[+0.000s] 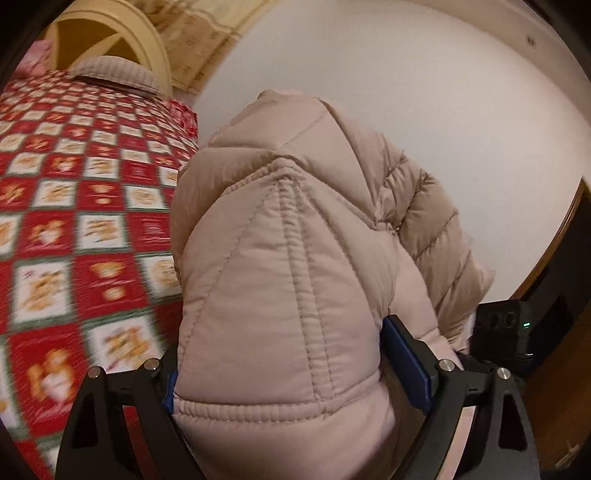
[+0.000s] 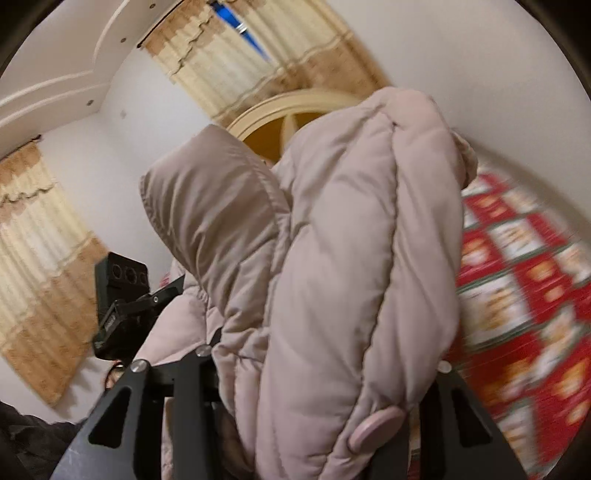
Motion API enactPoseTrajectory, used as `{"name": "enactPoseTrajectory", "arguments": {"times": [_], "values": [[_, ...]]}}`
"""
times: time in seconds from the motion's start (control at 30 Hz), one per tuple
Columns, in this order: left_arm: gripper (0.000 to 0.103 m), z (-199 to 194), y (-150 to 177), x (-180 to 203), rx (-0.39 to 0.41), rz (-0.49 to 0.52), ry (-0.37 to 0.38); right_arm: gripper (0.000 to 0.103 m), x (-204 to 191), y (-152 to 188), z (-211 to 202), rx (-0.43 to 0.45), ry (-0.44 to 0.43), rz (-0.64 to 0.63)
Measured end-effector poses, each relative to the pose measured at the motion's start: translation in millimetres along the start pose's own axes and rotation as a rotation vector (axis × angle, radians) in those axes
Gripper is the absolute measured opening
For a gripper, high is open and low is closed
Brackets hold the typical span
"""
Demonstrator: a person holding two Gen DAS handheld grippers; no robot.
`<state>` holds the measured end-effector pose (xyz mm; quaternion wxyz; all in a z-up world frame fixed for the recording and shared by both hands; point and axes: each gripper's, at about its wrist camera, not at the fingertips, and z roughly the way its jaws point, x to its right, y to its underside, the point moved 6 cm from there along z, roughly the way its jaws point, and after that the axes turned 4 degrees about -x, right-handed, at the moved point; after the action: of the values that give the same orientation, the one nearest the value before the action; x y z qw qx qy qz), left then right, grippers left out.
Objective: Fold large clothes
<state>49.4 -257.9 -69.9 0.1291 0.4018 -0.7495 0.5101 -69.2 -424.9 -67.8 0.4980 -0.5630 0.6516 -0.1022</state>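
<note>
A pale pink quilted puffer jacket (image 1: 280, 280) fills the left wrist view, bunched up and held in the air. My left gripper (image 1: 291, 373) is shut on a thick fold of it, blue pads pressed into both sides. In the right wrist view the same jacket (image 2: 332, 266) hangs in padded rolls, with a round pink button (image 2: 375, 428) low down. My right gripper (image 2: 314, 373) is shut on another fold. The left gripper's body (image 2: 122, 295) shows at the left of the right wrist view, close by.
A bed with a red and white patchwork quilt (image 1: 74, 229) lies below, also in the right wrist view (image 2: 524, 295). A grey pillow (image 1: 114, 72) and cream headboard (image 1: 110, 33) are at its far end. White walls and beige curtains (image 2: 33, 266) surround it. The right gripper's body (image 1: 502, 332) is at right.
</note>
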Motion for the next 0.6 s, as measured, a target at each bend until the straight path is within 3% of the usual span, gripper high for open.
{"name": "enactPoseTrajectory", "arguments": {"times": [0.13,0.3,0.43,0.6], "values": [[0.090,63,-11,-1,-0.056,0.061,-0.130,0.045,49,-12,-4,0.021,0.114,0.006],[0.090,120,-6,-21,-0.131,0.112,-0.354,0.046,130,-7,37,-0.041,0.199,0.099],[0.094,136,-5,-31,-0.151,0.129,-0.466,0.053,175,-4,64,-0.053,0.107,0.250],[0.100,147,-2,-44,-0.144,0.150,-0.547,0.057,198,2,80,-0.085,-0.031,0.380]]}}
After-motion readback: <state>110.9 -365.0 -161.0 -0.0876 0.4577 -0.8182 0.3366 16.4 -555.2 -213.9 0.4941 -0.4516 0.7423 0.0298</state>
